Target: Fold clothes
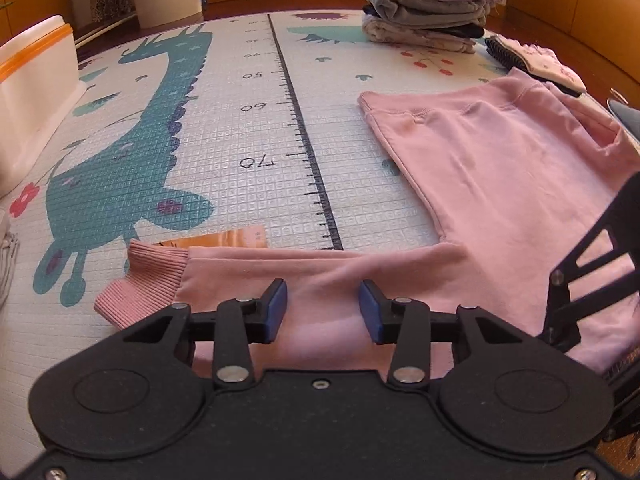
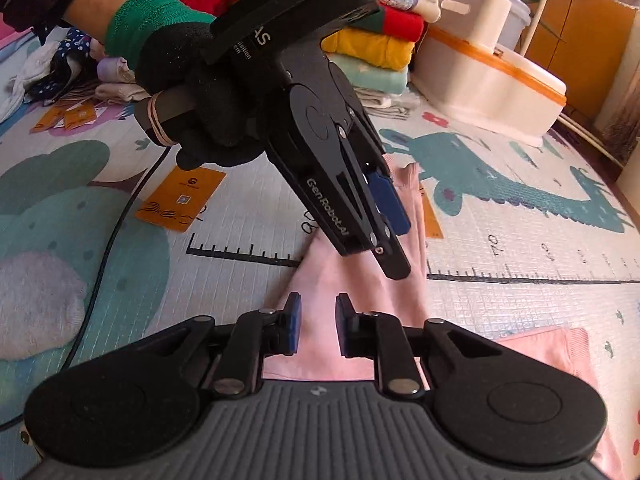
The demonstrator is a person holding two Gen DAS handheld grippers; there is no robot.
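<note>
Pink garment (image 1: pixel 500 184) lies flat on the play mat (image 1: pixel 224 128), occupying the 3 o'clock half of the left wrist view; one leg with a ribbed cuff (image 1: pixel 144 284) runs toward 9 o'clock. Left gripper (image 1: pixel 323 311) is poised over that leg, jaws spread, holding nothing. Right gripper (image 2: pixel 317 326) is poised over pink fabric, jaws parted, empty. Folded stack (image 1: pixel 428 0) stands at 1 o'clock. Orange card (image 2: pixel 182 198) lies at 10 o'clock of the right view.
</note>
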